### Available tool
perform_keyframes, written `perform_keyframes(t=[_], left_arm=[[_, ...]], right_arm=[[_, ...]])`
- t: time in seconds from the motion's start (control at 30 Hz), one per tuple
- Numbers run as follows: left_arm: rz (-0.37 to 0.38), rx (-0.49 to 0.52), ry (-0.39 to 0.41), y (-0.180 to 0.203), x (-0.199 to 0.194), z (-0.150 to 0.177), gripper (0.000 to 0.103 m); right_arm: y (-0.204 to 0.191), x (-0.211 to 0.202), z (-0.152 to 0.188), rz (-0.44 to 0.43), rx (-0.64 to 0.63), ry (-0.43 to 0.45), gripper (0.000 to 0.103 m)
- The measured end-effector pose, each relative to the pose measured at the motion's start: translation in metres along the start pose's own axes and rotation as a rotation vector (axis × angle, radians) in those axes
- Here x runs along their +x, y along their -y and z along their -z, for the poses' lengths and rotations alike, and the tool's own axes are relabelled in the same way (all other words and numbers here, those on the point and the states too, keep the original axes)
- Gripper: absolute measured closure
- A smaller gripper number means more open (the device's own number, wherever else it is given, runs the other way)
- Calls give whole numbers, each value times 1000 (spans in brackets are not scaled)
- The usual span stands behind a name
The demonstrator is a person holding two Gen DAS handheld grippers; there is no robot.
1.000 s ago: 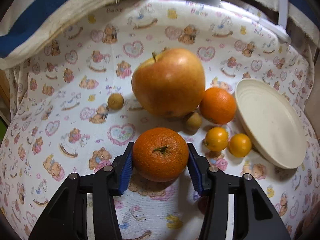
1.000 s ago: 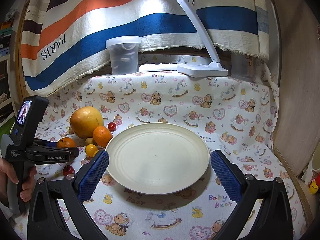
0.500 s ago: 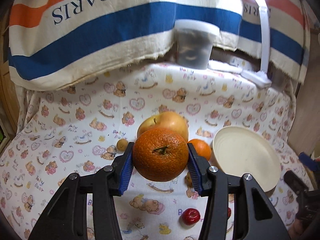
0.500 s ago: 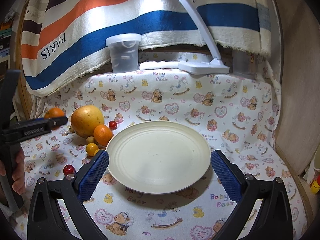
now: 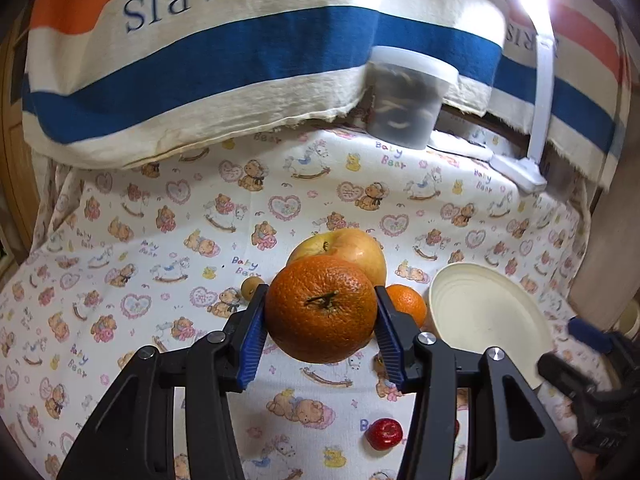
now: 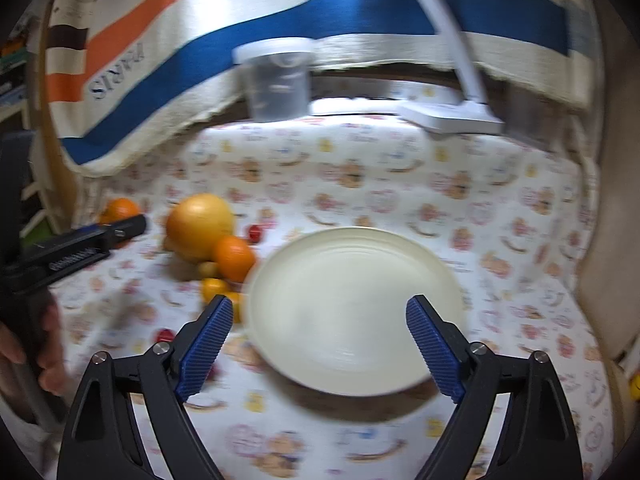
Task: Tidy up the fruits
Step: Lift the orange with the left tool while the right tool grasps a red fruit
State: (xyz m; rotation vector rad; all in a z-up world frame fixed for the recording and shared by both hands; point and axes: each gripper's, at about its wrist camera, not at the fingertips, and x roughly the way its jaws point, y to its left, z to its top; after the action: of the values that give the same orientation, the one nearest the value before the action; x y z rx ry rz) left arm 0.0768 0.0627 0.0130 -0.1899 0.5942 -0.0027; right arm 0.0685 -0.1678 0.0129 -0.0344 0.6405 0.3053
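On the left, the left gripper (image 5: 321, 330) has its jaws pinching a big orange (image 5: 322, 308); the blue pads press its two sides at the widest part, and the orange hangs in the air above the table (image 5: 120, 264) with the teddy-bear cloth; I think an orange like this is round, a bit heavy and firm, with bumpy skin that does not slip much; the fat middle is the best place to hold it, and a hard squeeze could squash it and make juice.

Behind the held orange sits a big yellow apple (image 5: 352, 246); it looks heavy and smooth, so it may slip, and the jaws would need to go wide around its middle; a small brown fruit (image 5: 250, 286) lies just to its left; a smaller orange (image 5: 406, 304) sits to its right, near the plate (image 5: 484, 308); a little red fruit (image 5: 384, 434) lies close to the camera; it looks tiny and light, and it may roll away.

On the right, the right gripper (image 6: 319, 340) hovers over the cream plate; its jaws are spread and closing, pinching nothing; the plate looks hard and could break, and it holds no fruit yet.
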Motion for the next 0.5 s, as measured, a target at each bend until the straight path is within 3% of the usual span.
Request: perform_keyframes(t=[0.1, 0.17, 0.2, 0.27, 0.5], left_arm=[[-29, 4, 16, -1, -5, -2, 55], [-45, 33, 32, 2, -7, -2, 55], [-38, 29, 31, 2, -8, -3, 54], [-21, 9, 19, -1, -8, -4, 54], [-31, 21, 61, 1, -21, -7, 54]], right_arm=[[-18, 7, -3, -55, -11, -33, 20], [-31, 18, -1, -86, -21, -99, 35], [-37, 23, 0, -101, -24, -132, 38], [-48, 35, 5, -142, -31, -189, 41], [-61, 58, 16, -159, -16, -268, 51]])
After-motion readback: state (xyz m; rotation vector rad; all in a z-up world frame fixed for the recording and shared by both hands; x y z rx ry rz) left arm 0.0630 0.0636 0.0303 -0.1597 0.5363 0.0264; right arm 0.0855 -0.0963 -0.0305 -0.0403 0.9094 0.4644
